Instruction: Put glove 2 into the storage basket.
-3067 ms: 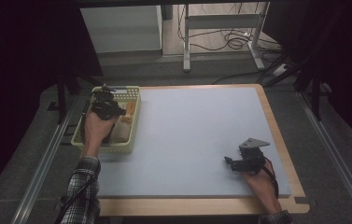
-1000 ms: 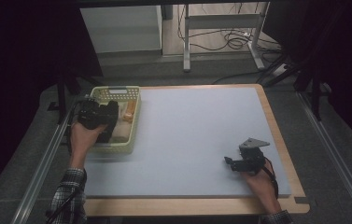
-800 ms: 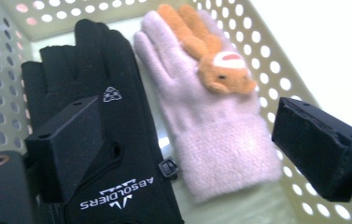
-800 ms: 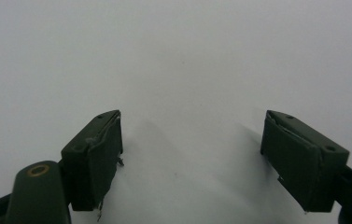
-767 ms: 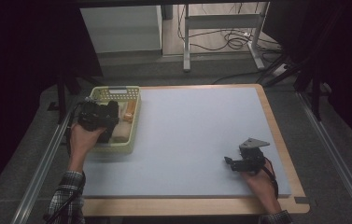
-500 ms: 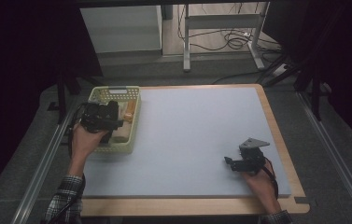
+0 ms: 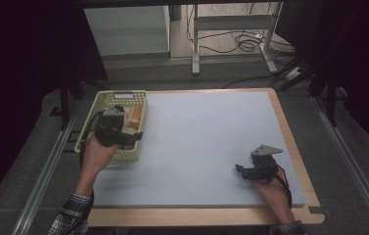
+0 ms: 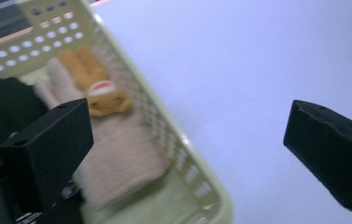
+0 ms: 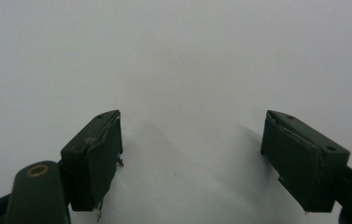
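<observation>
A pale yellow perforated basket (image 7: 121, 94) stands at the table's left edge. In it lie an orange soft toy (image 8: 100, 95), a beige knitted piece (image 8: 117, 163) and something black (image 8: 5, 102). My left gripper (image 7: 137, 139) hovers over the basket's near right corner and points right toward the mat. Its jaws have just been opening and now stand wide, and nothing is between them; in the left gripper view the left gripper (image 8: 187, 126) straddles the basket rim (image 8: 197, 177). My right gripper (image 7: 241, 171) rests low at the near right of the mat, open, with bare mat between the jaws of the right gripper (image 9: 190, 140).
A light blue mat (image 7: 206, 142) covers the wooden table (image 7: 201, 215). Beyond the far edge are a white cabinet (image 7: 126, 29), a metal frame (image 7: 231, 22) and loose cables on the floor (image 7: 243, 44). Rails run along both sides of the table.
My left hand has moved from the basket's left side to its near right corner, and its gripper now points right. The right hand has not moved.
</observation>
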Tool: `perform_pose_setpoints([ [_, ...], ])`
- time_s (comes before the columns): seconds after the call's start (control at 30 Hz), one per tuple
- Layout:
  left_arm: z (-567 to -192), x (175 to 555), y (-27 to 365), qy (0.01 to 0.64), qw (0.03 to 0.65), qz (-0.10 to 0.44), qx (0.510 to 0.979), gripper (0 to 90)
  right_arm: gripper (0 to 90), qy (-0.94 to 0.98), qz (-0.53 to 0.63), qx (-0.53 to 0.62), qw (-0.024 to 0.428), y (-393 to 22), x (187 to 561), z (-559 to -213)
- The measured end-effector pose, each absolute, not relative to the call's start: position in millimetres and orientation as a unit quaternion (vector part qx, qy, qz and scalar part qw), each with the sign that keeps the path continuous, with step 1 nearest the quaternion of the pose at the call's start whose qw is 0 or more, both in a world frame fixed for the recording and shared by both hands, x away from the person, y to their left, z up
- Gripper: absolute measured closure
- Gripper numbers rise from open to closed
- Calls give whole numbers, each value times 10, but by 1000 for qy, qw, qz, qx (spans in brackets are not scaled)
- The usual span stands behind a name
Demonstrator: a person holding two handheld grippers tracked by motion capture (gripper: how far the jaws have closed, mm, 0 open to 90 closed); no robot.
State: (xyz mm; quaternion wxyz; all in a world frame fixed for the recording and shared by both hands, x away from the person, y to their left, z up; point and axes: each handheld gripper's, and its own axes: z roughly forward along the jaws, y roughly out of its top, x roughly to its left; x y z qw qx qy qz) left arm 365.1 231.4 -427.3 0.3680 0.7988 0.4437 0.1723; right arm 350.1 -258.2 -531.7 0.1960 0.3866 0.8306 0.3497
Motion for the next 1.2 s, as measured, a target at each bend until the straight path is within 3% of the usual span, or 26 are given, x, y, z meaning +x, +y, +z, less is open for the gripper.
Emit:
perform_pose_setpoints([
  [0.67, -4407, 3312, 1707, 361, 402, 159, 826, 19, 203, 830, 350, 387, 196, -2582, 3500, -5317],
  [1.2, -4909, 3081, 1495, 340, 414, 127, 835, 0, 202, 830, 350, 387, 196, -2582, 3500, -5317],
])
